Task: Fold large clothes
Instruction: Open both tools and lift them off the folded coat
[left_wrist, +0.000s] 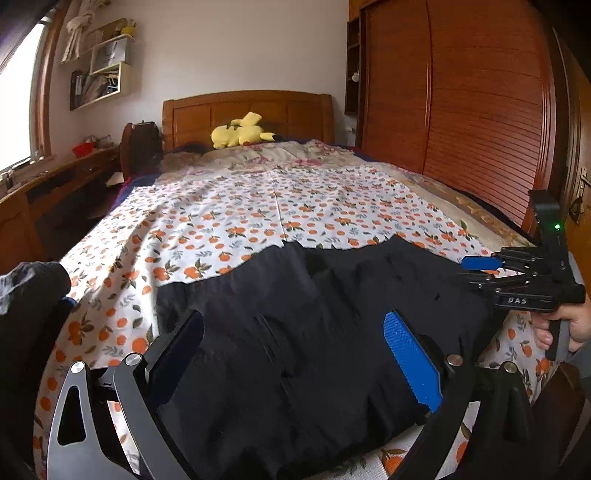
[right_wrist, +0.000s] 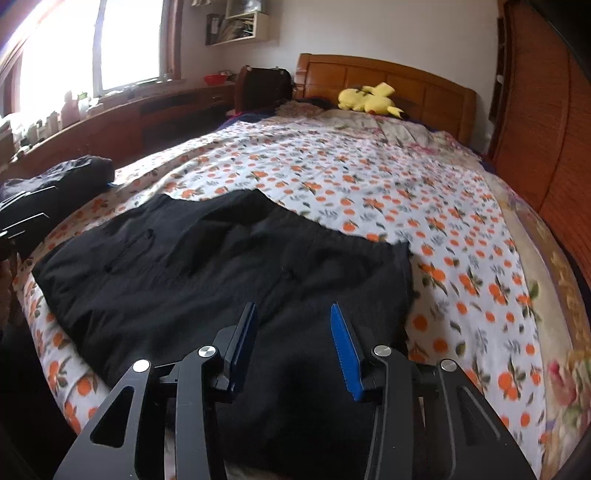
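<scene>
A large black garment (left_wrist: 314, 332) (right_wrist: 203, 266) lies spread flat across the near end of the bed, on a white sheet (left_wrist: 240, 214) (right_wrist: 369, 192) printed with oranges. My left gripper (left_wrist: 293, 317) hovers over the garment's middle with its jaws wide apart and nothing between the blue pads (left_wrist: 406, 350). My right gripper (right_wrist: 293, 306) (left_wrist: 469, 271) is over the garment's right part, near its edge. Its jaws stand partly apart, with only cloth lying below them. A hand (left_wrist: 576, 325) grips its handle.
A dark bundle of cloth (right_wrist: 74, 170) (left_wrist: 29, 284) sits at the bed's left edge. A yellow plush toy (left_wrist: 240, 133) (right_wrist: 369, 98) lies by the wooden headboard (left_wrist: 247, 110). A wardrobe (left_wrist: 461, 110) runs along the right, a desk (left_wrist: 55, 184) along the left.
</scene>
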